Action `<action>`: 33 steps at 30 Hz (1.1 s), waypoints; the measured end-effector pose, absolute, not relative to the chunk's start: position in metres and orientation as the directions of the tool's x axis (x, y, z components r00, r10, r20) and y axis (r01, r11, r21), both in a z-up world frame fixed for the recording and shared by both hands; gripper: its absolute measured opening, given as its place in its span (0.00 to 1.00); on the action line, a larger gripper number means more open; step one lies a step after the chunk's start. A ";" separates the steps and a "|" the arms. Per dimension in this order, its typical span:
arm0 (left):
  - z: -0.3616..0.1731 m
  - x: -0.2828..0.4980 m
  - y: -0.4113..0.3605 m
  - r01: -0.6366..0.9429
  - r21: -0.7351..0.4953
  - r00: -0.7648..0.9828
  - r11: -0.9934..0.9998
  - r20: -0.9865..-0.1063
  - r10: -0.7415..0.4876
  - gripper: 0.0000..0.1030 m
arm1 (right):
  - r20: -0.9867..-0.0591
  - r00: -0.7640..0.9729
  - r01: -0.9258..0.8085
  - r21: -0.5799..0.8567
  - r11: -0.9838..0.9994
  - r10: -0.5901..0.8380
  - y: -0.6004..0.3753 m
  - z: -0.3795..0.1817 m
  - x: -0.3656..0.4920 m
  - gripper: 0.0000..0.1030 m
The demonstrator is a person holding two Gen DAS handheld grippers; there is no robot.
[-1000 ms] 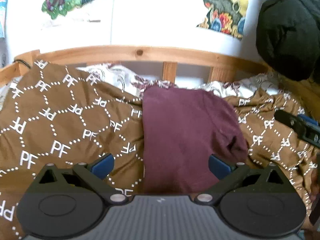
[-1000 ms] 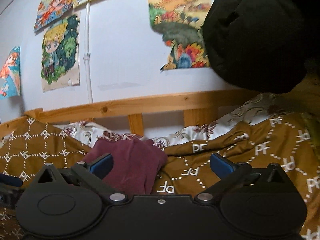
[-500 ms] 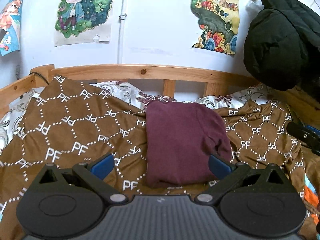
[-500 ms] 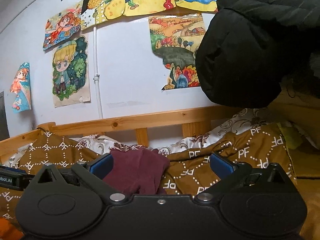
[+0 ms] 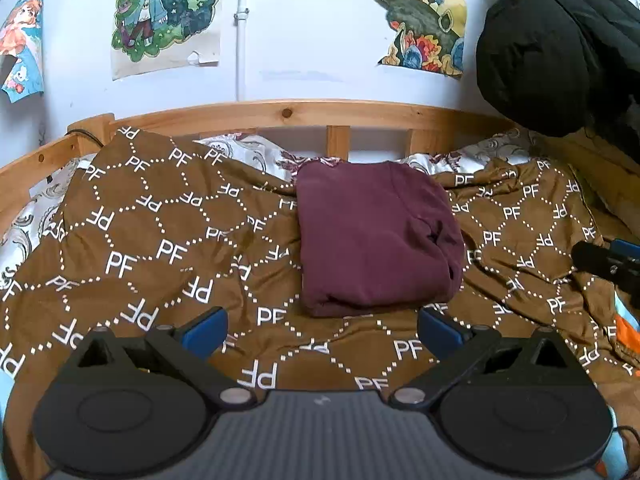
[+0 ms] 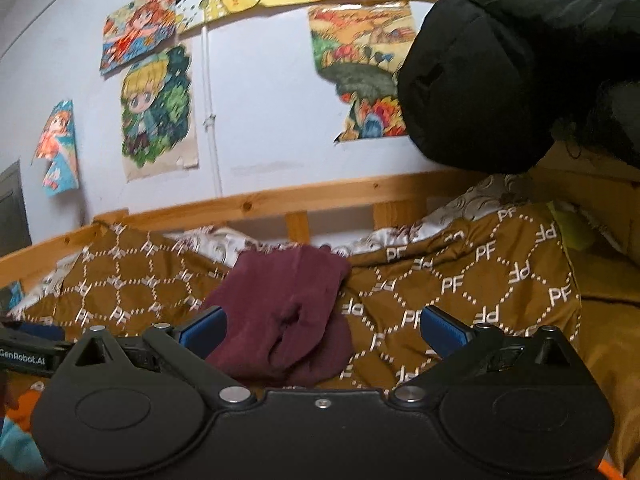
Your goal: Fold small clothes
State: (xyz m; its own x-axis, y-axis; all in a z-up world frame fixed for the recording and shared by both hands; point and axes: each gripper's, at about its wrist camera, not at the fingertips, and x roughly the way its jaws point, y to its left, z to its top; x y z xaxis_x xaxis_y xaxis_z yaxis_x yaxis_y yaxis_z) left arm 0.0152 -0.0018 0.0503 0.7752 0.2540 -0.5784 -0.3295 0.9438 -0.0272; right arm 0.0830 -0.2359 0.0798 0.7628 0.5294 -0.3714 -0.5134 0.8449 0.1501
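maroon garment folded on bed quilt | L hand-held gripper + R hand-held gripper backed off since 1s ago, both jaws apart, empty | fold prob done

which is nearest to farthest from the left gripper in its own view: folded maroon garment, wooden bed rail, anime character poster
1. Folded maroon garment, just ahead of the left gripper, on the brown patterned blanket.
2. Wooden bed rail, behind the garment.
3. Anime character poster, on the wall above the rail, upper left.

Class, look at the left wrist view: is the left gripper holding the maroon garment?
No: the left gripper is open and empty, short of the folded maroon garment lying on the brown blanket.
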 end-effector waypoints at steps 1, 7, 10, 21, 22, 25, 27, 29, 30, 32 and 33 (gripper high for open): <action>0.049 0.015 -0.002 -0.331 -0.029 0.773 0.943 -0.582 0.253 0.99 | -0.382 0.757 -0.518 0.143 0.843 0.530 -0.234 0.078 0.082 0.99; 0.046 0.014 -0.001 -0.344 -0.035 0.762 0.938 -0.595 0.257 0.99 | -0.417 0.743 -0.518 0.139 0.844 0.524 -0.231 0.074 0.084 0.99; 0.045 0.014 0.001 -0.349 -0.039 0.759 0.936 -0.597 0.258 0.99 | -0.423 0.744 -0.505 0.149 0.850 0.517 -0.232 0.073 0.086 0.99; 0.046 0.015 0.001 -0.347 -0.036 0.758 0.937 -0.600 0.257 0.99 | -0.427 0.746 -0.494 0.160 0.855 0.511 -0.234 0.072 0.089 0.99; 0.046 0.015 0.001 -0.347 -0.036 0.757 0.937 -0.600 0.257 0.99 | -0.426 0.747 -0.493 0.161 0.855 0.511 -0.234 0.072 0.089 0.99; 0.046 0.015 0.001 -0.346 -0.035 0.758 0.938 -0.599 0.257 0.99 | -0.426 0.746 -0.493 0.163 0.855 0.511 -0.234 0.072 0.089 0.99; 0.047 0.014 0.001 -0.346 -0.035 0.759 0.938 -0.598 0.258 0.99 | -0.426 0.747 -0.492 0.163 0.855 0.511 -0.234 0.072 0.088 0.99; 0.048 0.015 0.001 -0.345 -0.032 0.760 0.938 -0.596 0.259 0.99 | -0.426 0.747 -0.490 0.167 0.855 0.511 -0.235 0.073 0.089 0.99; 0.048 0.014 0.001 -0.345 -0.031 0.761 0.938 -0.595 0.260 0.99 | -0.425 0.747 -0.489 0.169 0.856 0.511 -0.235 0.073 0.089 0.99; 0.048 0.014 0.000 -0.345 -0.030 0.762 0.938 -0.593 0.261 0.99 | -0.425 0.748 -0.487 0.171 0.856 0.510 -0.235 0.073 0.089 0.99; 0.048 0.014 0.000 -0.345 -0.029 0.762 0.938 -0.592 0.262 0.99 | -0.424 0.748 -0.487 0.172 0.856 0.510 -0.236 0.074 0.089 0.99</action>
